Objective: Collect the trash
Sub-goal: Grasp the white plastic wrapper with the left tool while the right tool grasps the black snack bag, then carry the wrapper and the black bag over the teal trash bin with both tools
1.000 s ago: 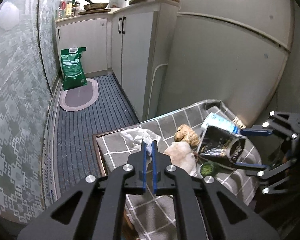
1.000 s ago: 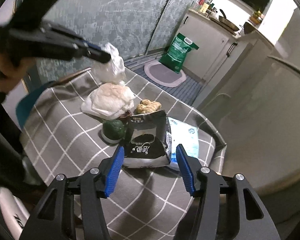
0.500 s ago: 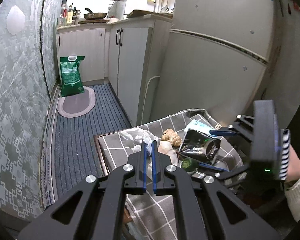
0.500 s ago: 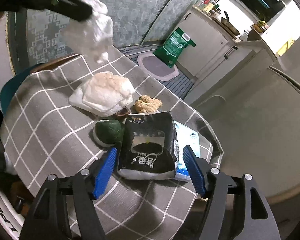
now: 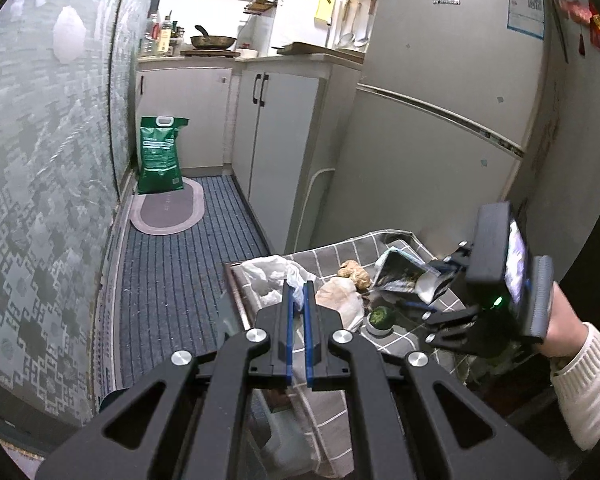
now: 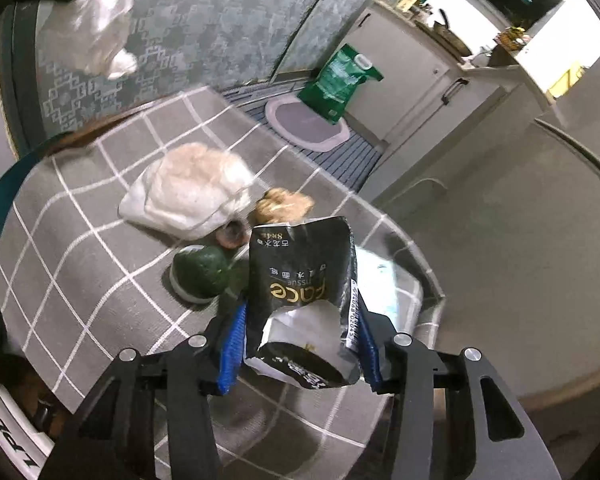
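The black tissue wrapper (image 6: 300, 300), low centre of the right wrist frame, sits clamped across its width between the fingers of the right gripper (image 6: 300, 344). It looks empty, light and crinkly, probably slick film, so a grip on the flat lower half seems safest. Its long axis runs away from the camera, torn mouth nearest. The left gripper (image 5: 298, 300), fingers nearly closed, pinches a limp white plastic bag (image 5: 272, 276) above the checked surface (image 6: 80, 240).

Left gripper (image 5: 298, 294) pinched — right gripper (image 6: 300, 344) clamped.
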`<state>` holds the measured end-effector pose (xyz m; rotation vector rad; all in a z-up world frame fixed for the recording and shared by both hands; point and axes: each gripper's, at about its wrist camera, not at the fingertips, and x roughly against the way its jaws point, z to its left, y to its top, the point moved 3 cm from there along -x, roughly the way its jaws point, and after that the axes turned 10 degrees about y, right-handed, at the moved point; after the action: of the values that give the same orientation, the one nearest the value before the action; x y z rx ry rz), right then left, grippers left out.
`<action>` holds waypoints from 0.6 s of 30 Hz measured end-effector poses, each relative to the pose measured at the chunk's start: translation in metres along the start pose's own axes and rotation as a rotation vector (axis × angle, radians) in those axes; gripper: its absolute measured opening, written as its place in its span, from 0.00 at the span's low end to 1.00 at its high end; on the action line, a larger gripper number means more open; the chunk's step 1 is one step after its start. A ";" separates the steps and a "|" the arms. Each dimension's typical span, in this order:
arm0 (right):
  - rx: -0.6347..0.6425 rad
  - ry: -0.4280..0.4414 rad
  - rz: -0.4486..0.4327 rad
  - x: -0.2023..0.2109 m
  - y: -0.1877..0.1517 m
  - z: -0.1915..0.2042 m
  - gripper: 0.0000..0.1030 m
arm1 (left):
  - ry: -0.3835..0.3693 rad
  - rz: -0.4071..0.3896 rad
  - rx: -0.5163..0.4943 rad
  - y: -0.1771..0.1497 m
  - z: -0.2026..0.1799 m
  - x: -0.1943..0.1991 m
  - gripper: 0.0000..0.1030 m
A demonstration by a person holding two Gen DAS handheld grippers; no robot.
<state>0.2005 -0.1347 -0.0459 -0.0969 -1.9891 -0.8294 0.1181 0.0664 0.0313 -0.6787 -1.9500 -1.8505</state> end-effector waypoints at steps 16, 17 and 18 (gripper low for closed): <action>-0.175 0.291 -0.222 0.047 0.054 0.035 0.47 | 0.109 0.038 0.062 -0.036 0.041 0.025 0.05; -0.174 0.308 -0.229 0.049 0.059 0.039 0.47 | 0.118 0.042 0.069 -0.039 0.044 0.027 0.05; -0.170 0.332 -0.235 0.050 0.064 0.046 0.47 | 0.128 0.050 0.078 -0.043 0.049 0.027 0.05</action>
<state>0.1641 -0.0714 0.0118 0.1702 -1.6349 -1.0904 0.0740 0.1165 0.0081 -0.5652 -1.8947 -1.7345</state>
